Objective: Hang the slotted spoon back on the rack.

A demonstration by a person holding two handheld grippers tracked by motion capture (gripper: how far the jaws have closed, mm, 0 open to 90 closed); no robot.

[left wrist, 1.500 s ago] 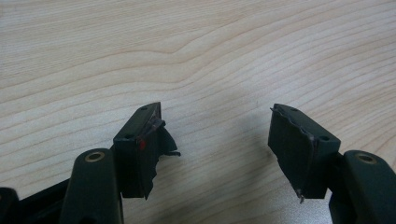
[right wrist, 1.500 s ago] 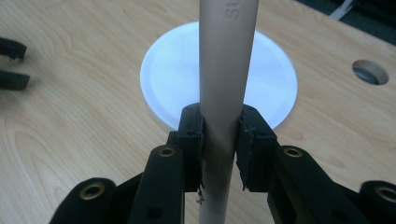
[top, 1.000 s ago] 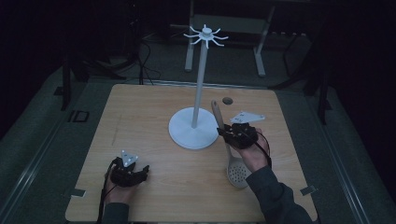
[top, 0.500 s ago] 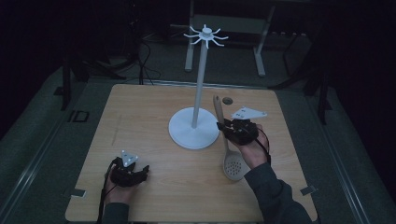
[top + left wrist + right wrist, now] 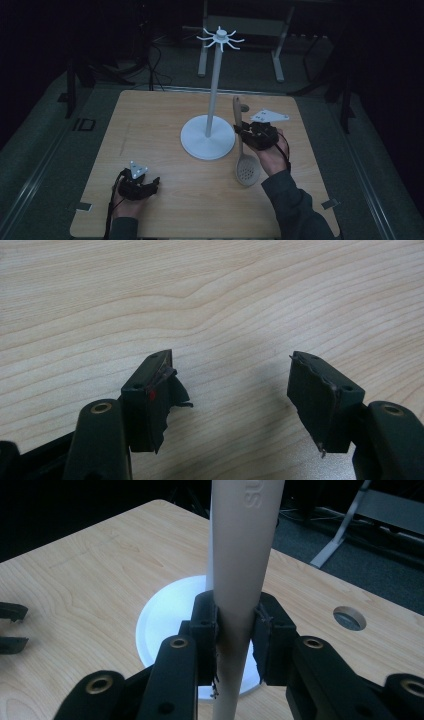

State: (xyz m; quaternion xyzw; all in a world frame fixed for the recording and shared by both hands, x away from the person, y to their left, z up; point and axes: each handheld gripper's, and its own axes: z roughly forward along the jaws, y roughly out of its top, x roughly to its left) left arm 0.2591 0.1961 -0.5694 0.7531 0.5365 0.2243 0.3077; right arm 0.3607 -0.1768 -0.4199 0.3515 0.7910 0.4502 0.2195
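Table (image 5: 165, 210): pale wood, dim light. White rack (image 5: 208, 136) stands mid-table; all places taken from it.

Slotted spoon (image 5: 247, 169): just right of the rack base. Against a second ago its handle has tipped up and the bowl has slid nearer the base, so the lift toward the hooks looks begun; whether the bowl has left the wood is hard to tell.

Right gripper (image 5: 243, 131): clamped on the handle partway up, bowl hanging below it.

Left gripper (image 5: 150, 184): near-left of the rack, jaws apart, nothing between them.

High overview, two close tongs-mounted views, shared table (image 5: 165, 125).
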